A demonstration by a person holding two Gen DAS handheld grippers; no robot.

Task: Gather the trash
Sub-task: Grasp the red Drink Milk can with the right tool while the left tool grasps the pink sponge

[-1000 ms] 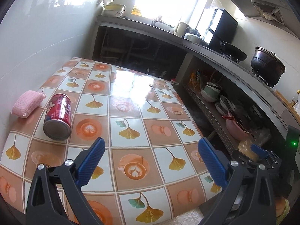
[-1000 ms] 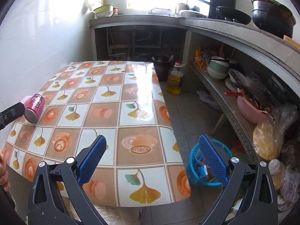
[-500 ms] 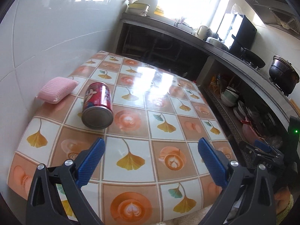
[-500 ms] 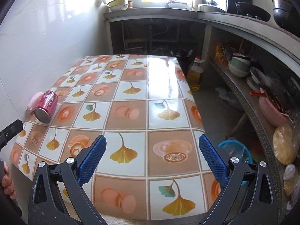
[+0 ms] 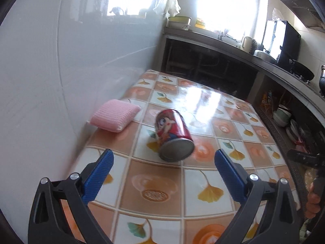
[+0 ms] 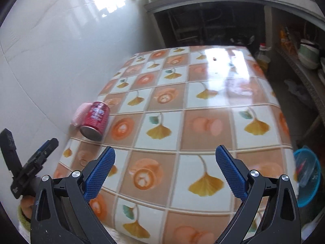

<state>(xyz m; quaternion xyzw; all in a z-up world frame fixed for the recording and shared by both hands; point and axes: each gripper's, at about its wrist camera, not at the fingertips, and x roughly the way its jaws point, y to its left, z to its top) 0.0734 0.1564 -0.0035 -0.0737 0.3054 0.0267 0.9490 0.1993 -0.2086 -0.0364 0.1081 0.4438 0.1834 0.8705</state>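
Here the left gripper (image 5: 164,163) was held low over the table with its two blue ribbed pads wide apart, and nothing was held between them. The right gripper (image 6: 165,162) was also spread wide and empty, and it was pointed at the middle of the table.

Just ahead of the left gripper, a red drink can with a cartoon face on its side (image 5: 174,135) was seen lying on its side. Its round silver end was turned toward the pads. It was not yet touched. Just behind it, against the white wall, a soft pink knitted pad (image 5: 115,118) was seen.

Both things were lying on the shiny table covered in orange and white squares with yellow leaves (image 5: 158,193).

Down on the floor past the right edge of the table, a blue plastic basket (image 6: 307,174) was seen, likely meant for the trash.

The can was judged to be light and thin, so it could be dented by a hard squeeze. It was smooth and round, so it could be rolled away on the slick top. It should be taken across its middle, one pad on each curved side.
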